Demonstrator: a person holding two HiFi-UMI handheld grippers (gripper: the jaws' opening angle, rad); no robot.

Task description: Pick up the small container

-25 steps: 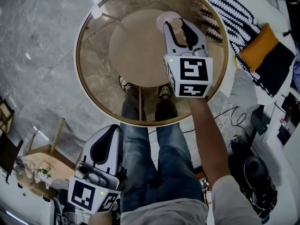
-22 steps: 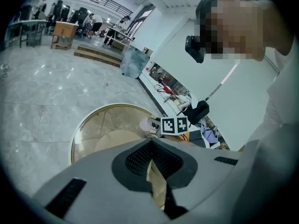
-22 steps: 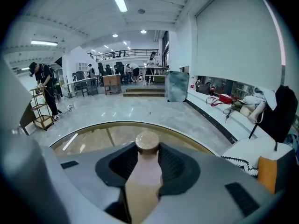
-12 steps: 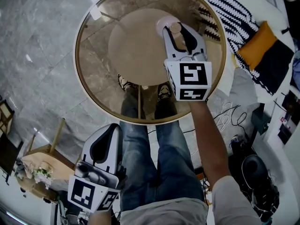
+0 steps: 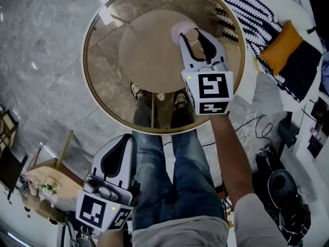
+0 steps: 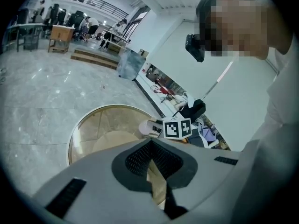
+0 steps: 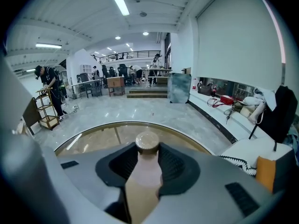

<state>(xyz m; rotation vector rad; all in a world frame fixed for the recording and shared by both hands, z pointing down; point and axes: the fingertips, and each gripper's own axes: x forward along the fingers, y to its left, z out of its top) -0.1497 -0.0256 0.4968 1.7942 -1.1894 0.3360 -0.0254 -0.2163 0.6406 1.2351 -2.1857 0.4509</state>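
The small container point(image 5: 191, 35) is a pale pink bottle with a tan cap. It stands upright between the jaws of my right gripper point(image 5: 195, 31), over the far right part of the round glass table point(image 5: 92, 91). In the right gripper view the black pads point(image 7: 175, 164) press on both sides of the container point(image 7: 145, 171), with the cap just above them, so my right gripper point(image 7: 147, 148) is shut on it. My left gripper point(image 5: 122, 140) hangs low beside the person's legs, off the table. In the left gripper view its tips meet, so my left gripper point(image 6: 150, 142) is shut on nothing.
The table has a gold rim and a tan round base point(image 5: 149, 50) beneath the glass. A striped cushion point(image 5: 252, 14) and an orange one point(image 5: 282, 48) lie to the right. A small wooden table point(image 5: 46, 174) stands at lower left. Cables point(image 5: 252, 125) trail on the floor.
My right gripper has drifted a little toward the person with the container still in its jaws. The left gripper has stayed where it was.
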